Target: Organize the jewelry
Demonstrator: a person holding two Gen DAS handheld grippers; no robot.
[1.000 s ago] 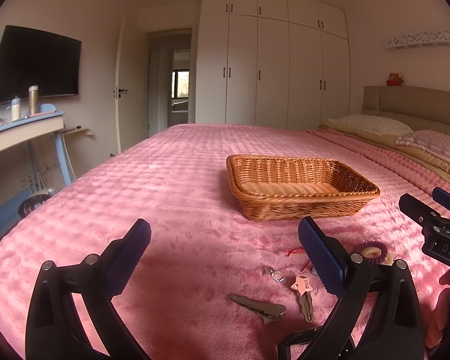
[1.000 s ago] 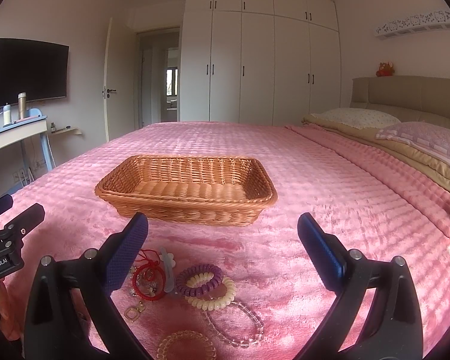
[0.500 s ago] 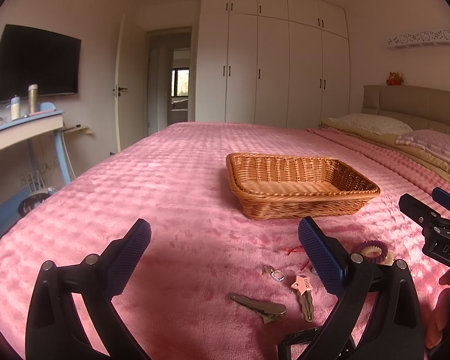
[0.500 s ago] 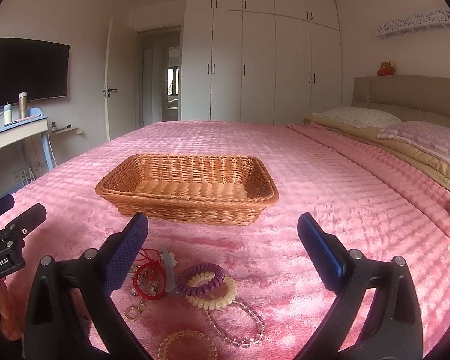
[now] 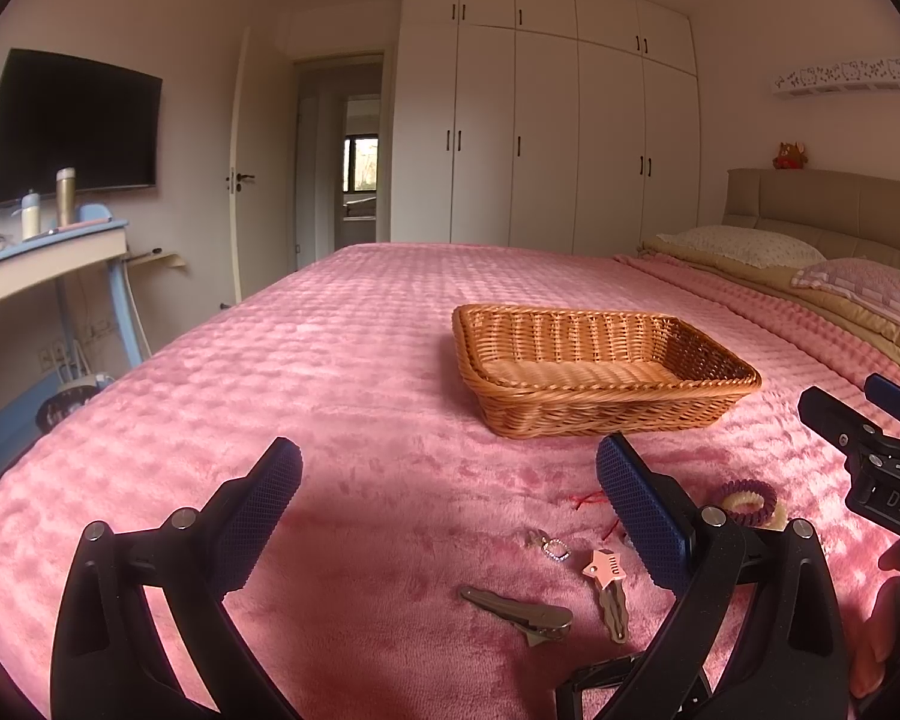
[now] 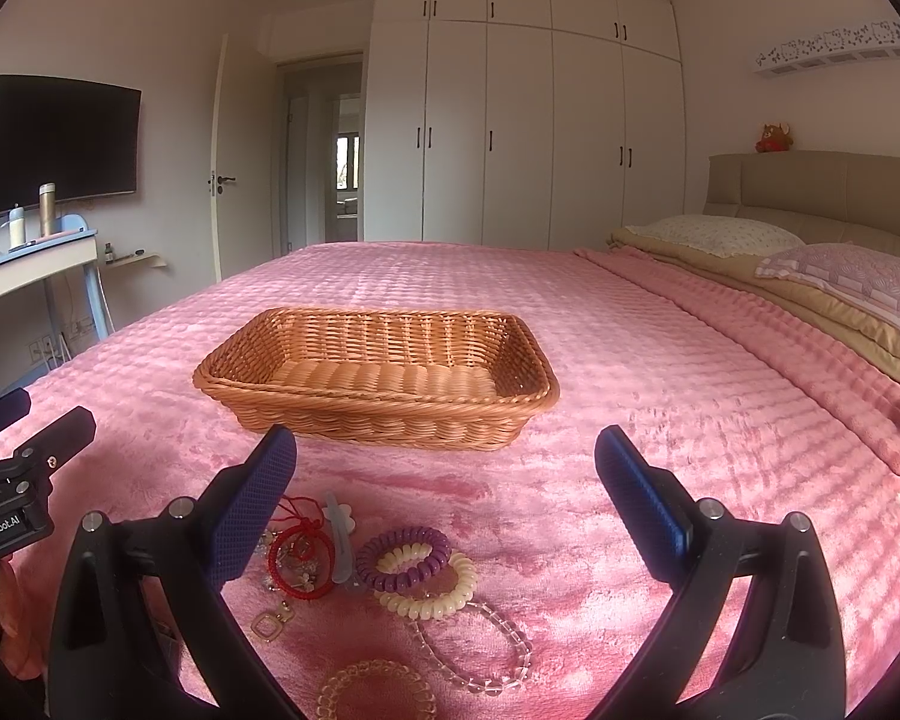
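Left wrist view: the left gripper hangs low over the pink bedspread, jaws wide apart and holding nothing. Between and just beyond its fingers lie a silver hair clip, a pink-headed clip and a small ring. A purple coil tie lies further right, near the other tool.

Right wrist view: the right gripper is likewise spread open and empty. Below it sits the main cluster: a red cord bracelet, a white flower clip, the purple coil tie overlapping a cream coil tie, a clear bead bracelet, an amber coil tie at the near edge and a gold square earring to the left.

The wicker basket stands on the bedspread just beyond the cluster, upright. Its visible floor shows no items.

Assessment of progress:
1. Done: nothing, as far as can be seen. 0 pieces appear in the basket.
2. Left: every piece noted above lies loose on the bedspread, at least 10 items.
3. Judged stage: the very start, with neither tool yet committed to a piece. The coil ties lie nearest the centre of the right tool's reach and look the easiest first pick; the ring and earring are small and flat against deep pile and will likely prove harder to pinch.
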